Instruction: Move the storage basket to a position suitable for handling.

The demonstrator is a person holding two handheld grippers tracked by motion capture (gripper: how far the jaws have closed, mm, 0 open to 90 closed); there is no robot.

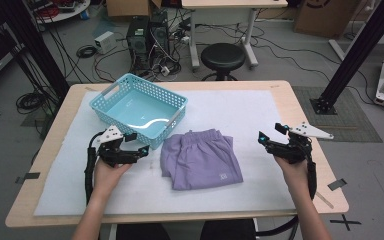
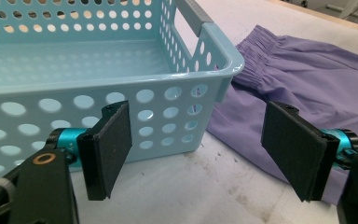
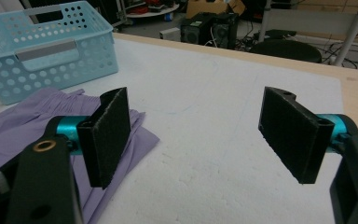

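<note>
**Folded purple shorts lying between two open grippers**

The folded purple shorts (image 1: 201, 158) are lying on the white mat (image 1: 240, 110) near the middle of the table (image 1: 300, 107), waistband toward the far side, with their upper left corner just beside the near right corner of the light-blue perforated basket (image 1: 139, 109). In the left gripper view the shorts (image 2: 303, 88) are tucking in behind the basket's corner (image 2: 214, 70), seemingly touching it.

The left gripper (image 1: 139, 151) is hovering just left of the shorts, in front of the basket's near wall, its jaws standing wide apart and holding nothing. In its own view the gripper (image 2: 205, 154) is pointing at the basket corner and the edge of the fabric.

The right gripper (image 1: 270, 135) is hanging to the right of the shorts, clearly apart from them, jaws also spread and empty. In its own view the gripper (image 3: 196, 140) is framing bare mat (image 3: 214, 140), with the shorts (image 3: 23, 126) lying behind the left jaw and the basket (image 3: 46, 51) farther off.

Beyond the table a black stool (image 1: 223, 57) is standing on the floor.
</note>
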